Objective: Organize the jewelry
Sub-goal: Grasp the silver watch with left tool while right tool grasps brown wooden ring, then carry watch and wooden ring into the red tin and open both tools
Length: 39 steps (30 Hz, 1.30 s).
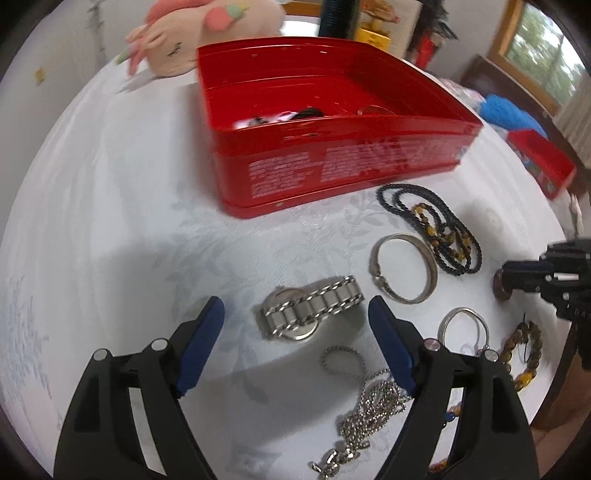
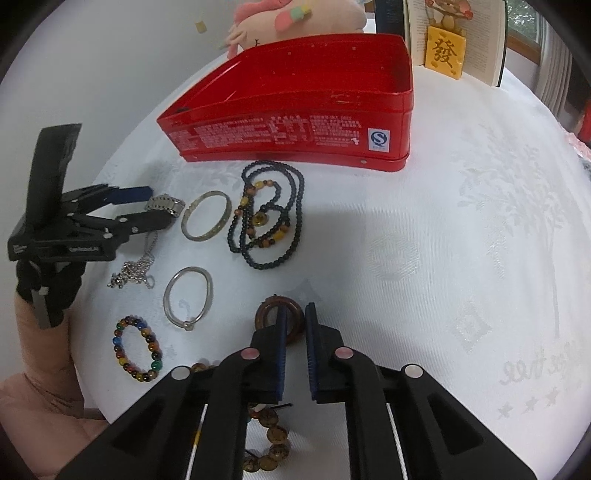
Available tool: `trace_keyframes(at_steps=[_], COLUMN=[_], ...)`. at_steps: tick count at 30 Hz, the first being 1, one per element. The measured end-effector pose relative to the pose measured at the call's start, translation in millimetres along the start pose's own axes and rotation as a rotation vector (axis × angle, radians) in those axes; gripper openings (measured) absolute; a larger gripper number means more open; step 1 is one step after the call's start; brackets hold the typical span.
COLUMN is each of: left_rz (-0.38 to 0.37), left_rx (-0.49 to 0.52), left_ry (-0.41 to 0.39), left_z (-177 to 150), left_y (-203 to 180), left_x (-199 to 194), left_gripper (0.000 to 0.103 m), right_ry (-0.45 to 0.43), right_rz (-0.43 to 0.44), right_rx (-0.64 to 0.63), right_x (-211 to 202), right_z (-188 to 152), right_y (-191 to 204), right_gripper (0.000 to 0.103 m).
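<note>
My left gripper (image 1: 297, 317) stands open over the white tablecloth, its blue pads on either side of a silver watch (image 1: 310, 308) and apart from it. A silver chain (image 1: 369, 406) lies beneath its right finger. In the right wrist view my right gripper (image 2: 295, 317) is shut on the rim of a brown wooden ring (image 2: 264, 314). Between the two grippers lie a silver bangle (image 2: 212, 193), a thin silver hoop (image 2: 208, 291), a black and amber bead necklace (image 2: 266, 218) and a multicolour bead bracelet (image 2: 138, 349). The open red tin (image 2: 295, 129) stands behind them.
A pink plush toy (image 2: 295, 18), an open book (image 2: 480, 37) and a yellow tile (image 2: 445, 51) stand behind the tin. A brown bead bracelet (image 2: 269, 443) lies under my right gripper. A red lid (image 1: 539, 158) sits at the table's far right edge. A hand (image 2: 37, 369) shows at lower left.
</note>
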<state>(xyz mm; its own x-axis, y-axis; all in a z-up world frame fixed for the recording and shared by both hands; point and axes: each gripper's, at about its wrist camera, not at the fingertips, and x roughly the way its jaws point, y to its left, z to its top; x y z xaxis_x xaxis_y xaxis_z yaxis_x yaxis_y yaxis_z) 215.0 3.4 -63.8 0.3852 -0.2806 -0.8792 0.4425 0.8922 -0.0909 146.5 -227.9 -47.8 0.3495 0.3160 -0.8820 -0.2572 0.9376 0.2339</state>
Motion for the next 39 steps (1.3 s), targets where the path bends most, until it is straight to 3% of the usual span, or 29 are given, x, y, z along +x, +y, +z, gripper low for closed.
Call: trace_keyframes(at_steps=[3,4,7,10,14,20,25,39], left_rz=[-0.004,0.005,0.009,-0.006,-0.028,-0.037,-0.039,-0.074], left_rx=[0.053,0.067,0.076,0.052,-0.015,-0.135,-0.227,-0.269], left_ry=[0.007,0.000,-0.008,-0.016,-0.031,-0.040,-0.101,-0.209], left_z=[4,4,3,0,-2,-4,-7,-7], left_y=[-1,-2,-3,2,6,18,33,30], left_x=[5,5,2,-3,-11,-15,-34,-74], left_gripper=[0.080,0.076,0.048,0.043,0.026,0.023,0.023,0.023], right_ry=[-0.001,0.000,0.002,0.004,0.004,-0.001,-0.021,-0.076], right_rz=[0.012,0.017,0.025,0.028,0.026,0.023,0.031,0.053], right_rx=[0.004,0.006,0.014,0.018,0.020,0.026,0.030,0.034], right_x=[1,1,2,5,6,4,-3,-21], right_z=[1,1,3,6,9,7,6,11], right_y=[0,0,-2,-2,-1,-1,-3,-3], right_gripper=[0.009,0.009,0.009,0.009,0.009,0.009,0.008,0.007])
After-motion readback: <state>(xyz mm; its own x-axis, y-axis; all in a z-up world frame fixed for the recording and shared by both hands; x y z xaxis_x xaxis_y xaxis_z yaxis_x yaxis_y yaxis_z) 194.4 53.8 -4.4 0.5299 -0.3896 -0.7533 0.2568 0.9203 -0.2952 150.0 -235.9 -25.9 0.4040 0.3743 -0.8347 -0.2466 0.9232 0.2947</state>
